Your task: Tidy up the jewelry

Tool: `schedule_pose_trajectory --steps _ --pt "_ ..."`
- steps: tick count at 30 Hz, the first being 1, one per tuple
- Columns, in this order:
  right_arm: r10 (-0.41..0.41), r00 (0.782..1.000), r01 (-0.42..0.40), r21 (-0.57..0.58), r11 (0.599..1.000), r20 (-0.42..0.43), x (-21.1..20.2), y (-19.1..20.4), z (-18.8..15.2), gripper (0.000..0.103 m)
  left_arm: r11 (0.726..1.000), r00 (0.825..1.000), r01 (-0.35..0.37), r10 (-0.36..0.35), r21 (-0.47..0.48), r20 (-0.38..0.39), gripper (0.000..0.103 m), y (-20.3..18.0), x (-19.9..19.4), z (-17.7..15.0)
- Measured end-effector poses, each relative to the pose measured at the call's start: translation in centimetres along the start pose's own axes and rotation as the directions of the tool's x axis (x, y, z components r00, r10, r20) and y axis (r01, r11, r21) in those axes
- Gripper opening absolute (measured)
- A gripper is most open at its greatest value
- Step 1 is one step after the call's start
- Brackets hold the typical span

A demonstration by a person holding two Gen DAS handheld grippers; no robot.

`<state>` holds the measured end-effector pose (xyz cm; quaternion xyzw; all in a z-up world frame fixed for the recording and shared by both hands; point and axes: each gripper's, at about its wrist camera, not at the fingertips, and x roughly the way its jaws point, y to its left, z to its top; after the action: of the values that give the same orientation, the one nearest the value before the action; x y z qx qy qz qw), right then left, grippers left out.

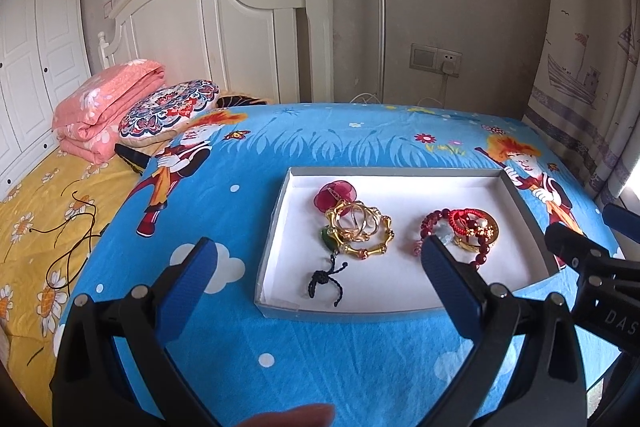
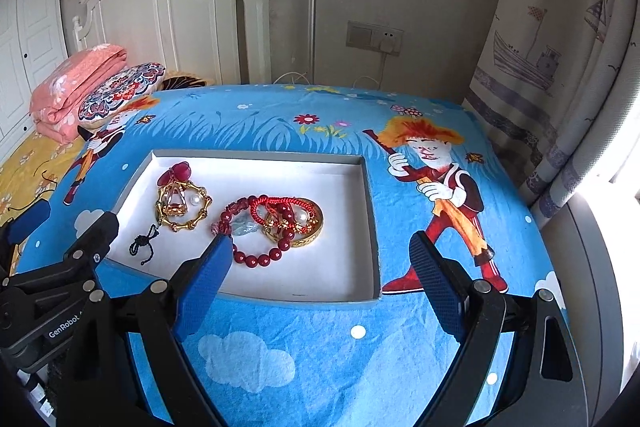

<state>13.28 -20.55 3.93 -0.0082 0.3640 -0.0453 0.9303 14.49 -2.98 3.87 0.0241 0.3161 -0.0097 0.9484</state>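
Left gripper: held low over the near edge of the bed, blue-padded fingers spread wide, holding nothing, aimed at the tray.

Right gripper: beside it, same height, fingers wide apart and empty.

Shallow grey-rimmed white cardboard tray: lies flat on the blue cartoon-print bedsheet.

Contents, left cluster: gold bamboo-style bangle, thin gold rings inside it, red translucent flower piece touching its far side, green pendant on black knotted cord at its near side.

Contents, right cluster, apart from the first: dark red bead bracelet, red woven cord bracelet, broad gold bangle, overlapping.
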Motion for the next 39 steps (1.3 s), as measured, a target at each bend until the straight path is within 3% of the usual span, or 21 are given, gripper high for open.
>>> schedule_pose_trajectory --steps 39 --pt "0.004 1.000 -0.004 0.010 1.000 0.003 -0.03 -0.22 -0.61 0.084 1.000 1.000 0.011 -0.011 -0.002 -0.016 0.099 -0.17 0.24 -0.65"
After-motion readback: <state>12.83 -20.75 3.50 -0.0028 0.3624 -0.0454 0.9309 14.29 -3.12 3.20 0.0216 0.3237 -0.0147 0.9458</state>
